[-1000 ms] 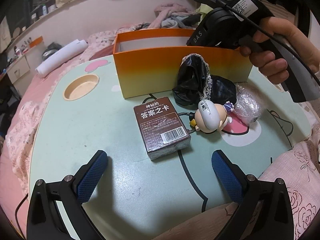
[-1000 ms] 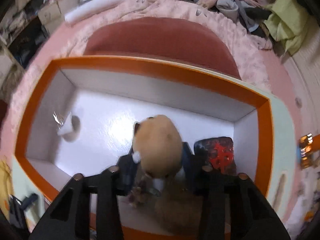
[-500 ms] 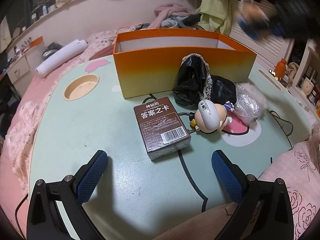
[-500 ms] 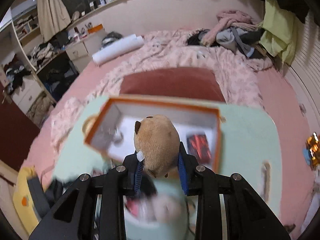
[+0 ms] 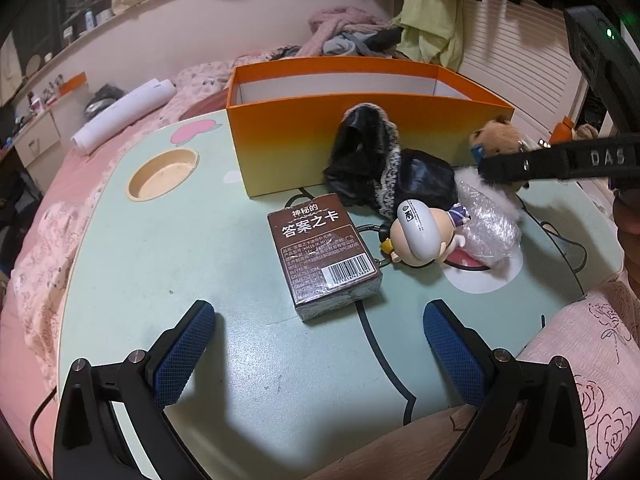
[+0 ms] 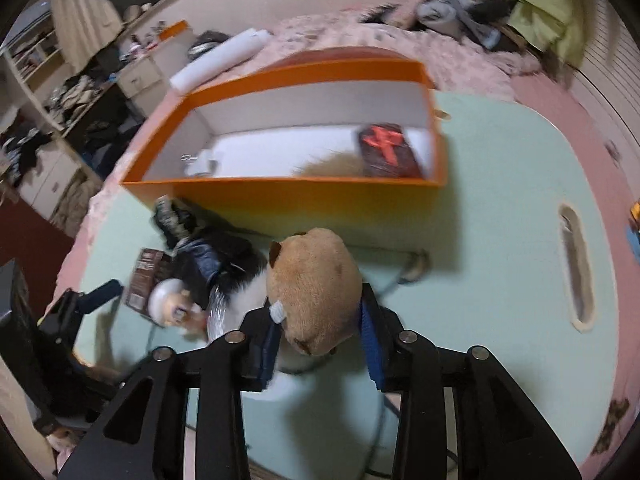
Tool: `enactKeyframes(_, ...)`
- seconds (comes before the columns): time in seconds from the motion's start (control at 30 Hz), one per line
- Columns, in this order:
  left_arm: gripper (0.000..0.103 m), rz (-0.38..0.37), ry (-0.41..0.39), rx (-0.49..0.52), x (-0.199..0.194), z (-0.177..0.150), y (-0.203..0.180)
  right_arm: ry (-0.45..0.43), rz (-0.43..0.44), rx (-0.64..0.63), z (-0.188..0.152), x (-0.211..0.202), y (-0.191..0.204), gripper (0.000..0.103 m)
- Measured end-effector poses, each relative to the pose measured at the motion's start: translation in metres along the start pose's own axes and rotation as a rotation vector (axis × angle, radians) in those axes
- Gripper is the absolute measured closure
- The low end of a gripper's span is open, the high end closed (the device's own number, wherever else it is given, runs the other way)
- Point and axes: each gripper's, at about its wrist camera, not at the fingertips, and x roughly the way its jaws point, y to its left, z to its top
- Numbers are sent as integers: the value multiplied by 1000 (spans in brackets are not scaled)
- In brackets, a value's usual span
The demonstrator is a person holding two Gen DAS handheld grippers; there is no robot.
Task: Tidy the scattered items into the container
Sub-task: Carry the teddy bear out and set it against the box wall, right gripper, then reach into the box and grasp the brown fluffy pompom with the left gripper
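Right gripper (image 6: 320,320): jaws just widened, brown plush (image 6: 316,288) between pads, above table (image 6: 500,200), at six o'clock of orange box (image 6: 280,196). Left gripper (image 5: 320,356): wide, empty, card box (image 5: 324,252) at twelve o'clock.

card box (image 5: 322,252): "神秘的 答案之卡", barcode | right tongs (image 5: 560,160): "DAS"

The right gripper (image 6: 320,332) has a brown plush toy (image 6: 316,288) between its fingers (image 6: 370,336); the jaws have just been opening. Ahead of the fingers stands the orange box (image 6: 288,196) on the desk (image 6: 500,208), holding a dark packet (image 6: 390,152). Left of the fingers lie a card box (image 6: 146,280) and a figurine (image 6: 168,304).
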Motion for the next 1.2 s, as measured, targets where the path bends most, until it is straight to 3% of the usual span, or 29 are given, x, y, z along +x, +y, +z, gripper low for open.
enactKeyframes(0.03,0,0,0,0,0,0,0,-17,-5,12,0,-3,1,57)
enactKeyframes(0.1,0,0,0,0,0,0,0,-73,-31,52,-2,-12,-1,28)
enactKeyframes(0.13,0,0,0,0,1,0,0,-122,-45,66,-3,-21,-1,26)
enactKeyframes(0.27,0,0,0,0,0,0,0,-195,-84,21,-16,-41,5,23)
enactKeyframes(0.57,0,1,-1,1,0,0,0,-113,-203,-59,-75,-9,15,23)
enactKeyframes(0.63,0,2,0,0,1,0,0,-139,-246,-83,-80,-6,19,21)
enactKeyframes(0.87,0,6,4,2,2,0,-1,-140,-239,-90,-80,-4,16,5)
enactKeyframes(1.07,3,29,33,-3,-3,5,-2,-142,-235,-92,-81,-6,16,4)
enactKeyframes(1.1,6,25,6,-12,-11,9,0,-143,-233,-91,-81,-6,15,4)
enactKeyframes(1.2,7,-102,-116,-72,-52,38,9,-145,-232,-92,-81,-7,15,3)
